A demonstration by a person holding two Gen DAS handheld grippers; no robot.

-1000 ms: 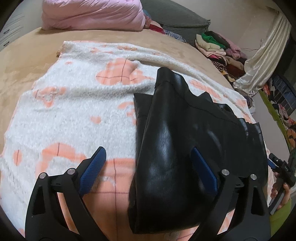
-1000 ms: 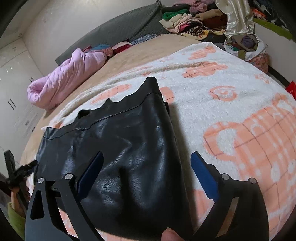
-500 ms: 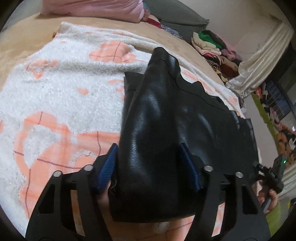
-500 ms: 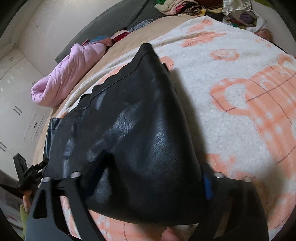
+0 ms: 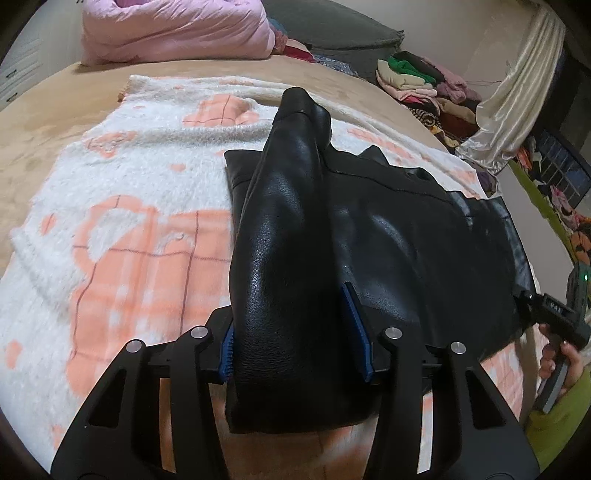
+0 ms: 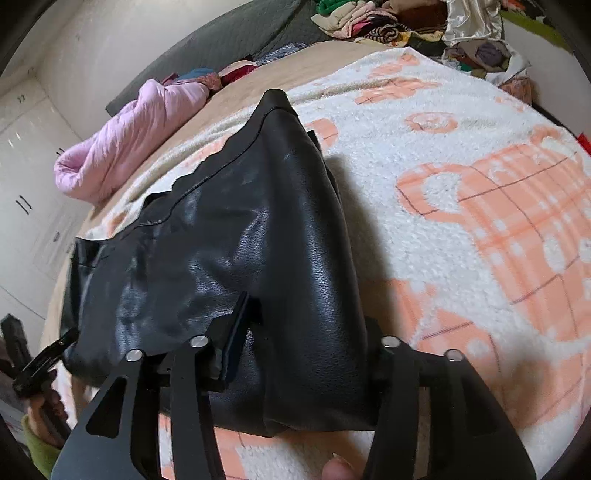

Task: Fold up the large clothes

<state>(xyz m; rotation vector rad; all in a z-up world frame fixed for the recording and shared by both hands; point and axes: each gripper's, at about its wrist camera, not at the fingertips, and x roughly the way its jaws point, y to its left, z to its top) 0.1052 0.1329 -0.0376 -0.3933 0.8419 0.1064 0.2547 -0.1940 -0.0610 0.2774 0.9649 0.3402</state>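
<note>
A black leather garment (image 5: 388, 229) lies on a white and orange blanket (image 5: 129, 206) on the bed. My left gripper (image 5: 295, 332) is shut on a raised fold at the garment's near left edge, blue pads pressing both sides. My right gripper (image 6: 306, 332) is shut on a raised fold at the garment's near right edge (image 6: 295, 258); its right finger is hidden behind the leather. Each gripper shows small at the edge of the other's view, the right one (image 5: 554, 317) at the garment's far corner.
A pink duvet (image 5: 177, 29) and a grey pillow (image 5: 332, 33) lie at the head of the bed. A pile of clothes (image 5: 424, 81) and a cream curtain (image 5: 509, 103) stand beyond the bed's right side. White wardrobes (image 6: 22, 184) are at the left.
Both grippers moved forward onto the garment's near edge and closed from wide open onto folds of leather, which now rise between the fingers.
</note>
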